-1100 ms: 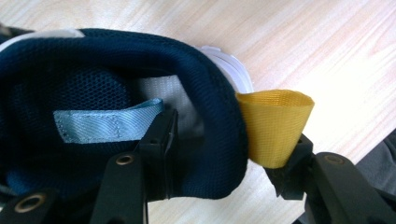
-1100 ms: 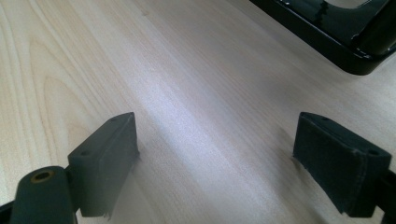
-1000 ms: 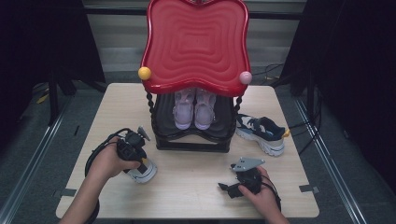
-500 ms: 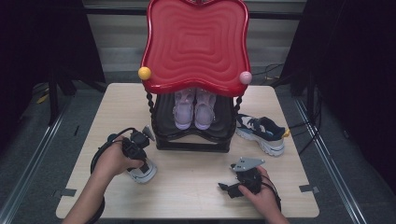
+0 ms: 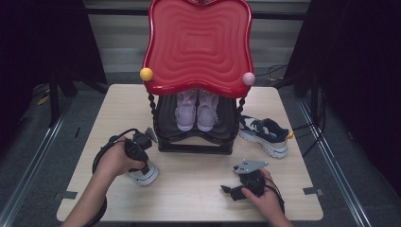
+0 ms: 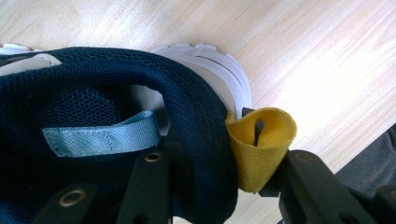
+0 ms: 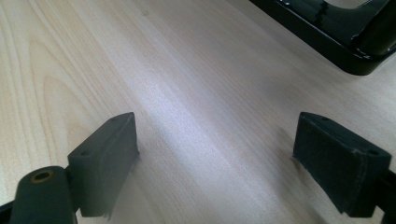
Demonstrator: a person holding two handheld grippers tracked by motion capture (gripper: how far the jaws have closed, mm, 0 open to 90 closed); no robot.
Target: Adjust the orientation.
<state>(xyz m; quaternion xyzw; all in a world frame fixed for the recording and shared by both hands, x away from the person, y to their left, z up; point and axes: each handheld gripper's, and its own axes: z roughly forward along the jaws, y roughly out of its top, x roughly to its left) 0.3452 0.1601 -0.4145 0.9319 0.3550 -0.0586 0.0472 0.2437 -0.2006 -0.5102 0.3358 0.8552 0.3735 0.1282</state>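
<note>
Pale wood grain runs across the table (image 5: 198,189) in front of me, and the biggest thing on it is the black shoe rack (image 5: 196,135) with its red wavy top (image 5: 198,45), standing at the far middle. A pair of lilac sneakers (image 5: 196,111) sits side by side on its shelf, toes toward me. Just right of the rack lies a navy sneaker (image 5: 265,135) on its white sole. Its mate, the navy shoe (image 6: 93,140) I am working on, sits near the rack's left front corner under my left hand. My left gripper (image 6: 210,186) has just been closing, and its jaws now pinch the padded heel collar, one inside the shoe, one outside by the yellow pull tab (image 6: 259,144). My right gripper (image 7: 229,163) rests low over bare table at the front right, jaws spread wide with nothing between them.
</note>
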